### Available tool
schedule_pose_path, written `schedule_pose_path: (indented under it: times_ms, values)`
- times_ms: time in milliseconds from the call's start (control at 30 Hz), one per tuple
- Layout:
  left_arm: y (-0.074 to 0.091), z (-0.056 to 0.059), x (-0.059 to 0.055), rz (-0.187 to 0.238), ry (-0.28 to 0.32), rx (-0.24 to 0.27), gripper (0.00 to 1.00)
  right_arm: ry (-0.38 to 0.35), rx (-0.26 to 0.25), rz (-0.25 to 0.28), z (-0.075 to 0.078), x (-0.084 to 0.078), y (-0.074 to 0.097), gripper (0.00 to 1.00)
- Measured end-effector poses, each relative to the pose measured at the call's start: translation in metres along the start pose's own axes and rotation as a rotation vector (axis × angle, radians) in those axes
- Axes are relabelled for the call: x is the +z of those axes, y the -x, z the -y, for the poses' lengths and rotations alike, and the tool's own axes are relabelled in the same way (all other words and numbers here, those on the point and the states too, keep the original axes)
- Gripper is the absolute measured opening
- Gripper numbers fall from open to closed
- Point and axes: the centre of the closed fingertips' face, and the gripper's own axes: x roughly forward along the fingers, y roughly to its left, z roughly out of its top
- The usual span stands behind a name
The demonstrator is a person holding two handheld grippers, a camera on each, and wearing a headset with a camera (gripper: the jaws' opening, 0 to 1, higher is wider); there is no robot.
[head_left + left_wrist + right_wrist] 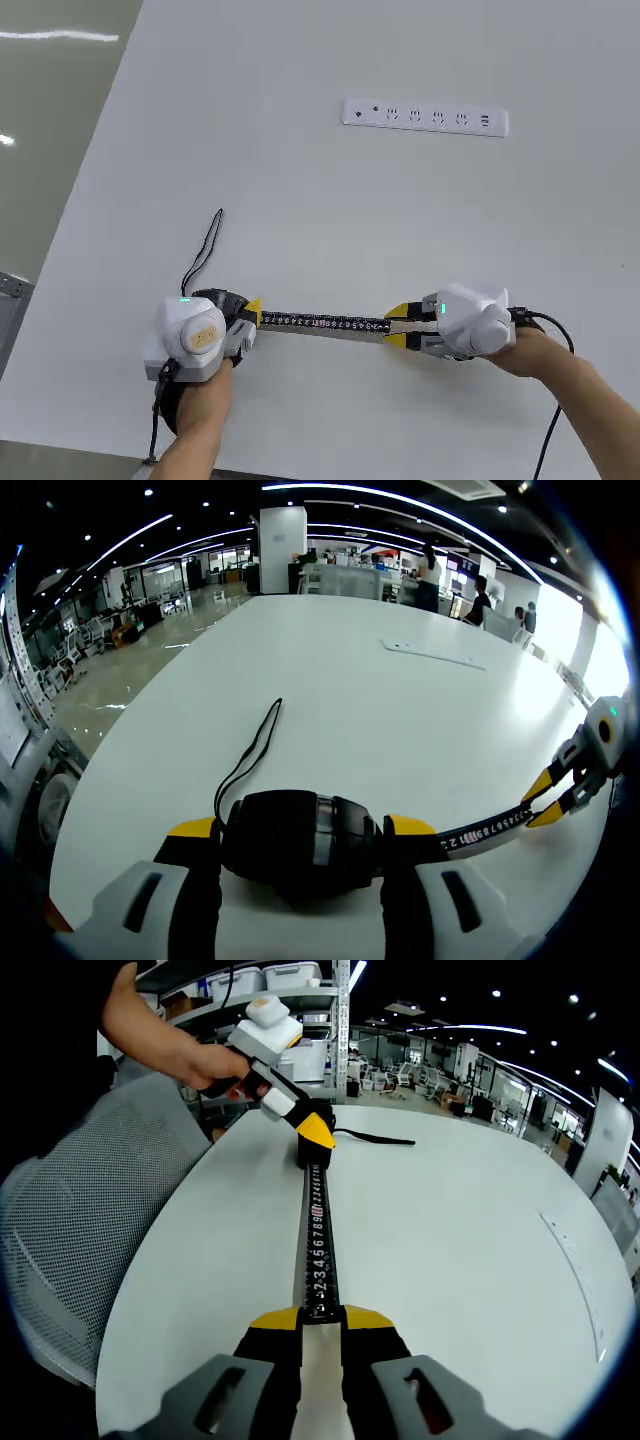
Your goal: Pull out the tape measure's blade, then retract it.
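Observation:
A black tape measure case [300, 842] sits on the white table, clamped between the yellow-tipped fingers of my left gripper [300, 830], which is shut on it; in the head view the left gripper [250, 312] is at the table's near left. The blade [322, 323] is drawn out to the right, numbers facing up. My right gripper [398, 325] is shut on the blade's end. In the right gripper view the blade [318, 1245] runs from the right gripper [320, 1318] straight away to the case [318, 1125]. The case's black wrist strap [204, 250] trails away across the table.
A white power strip [425, 116] lies farther back on the white table [400, 220]. The table's left edge borders a shiny floor [50, 120]. A grey mesh chair [90, 1220] stands beside the table. People and shelving fill the background.

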Motion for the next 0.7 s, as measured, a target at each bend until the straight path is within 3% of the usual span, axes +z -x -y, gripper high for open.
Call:
schedule_pose_path:
  times_ms: [700]
  values:
    - [-0.0001,0.0007,-0.0007,-0.001,-0.002,-0.001,0.62,-0.005,0.008,-0.002,-0.0024,0.0095,-0.0085,0.12]
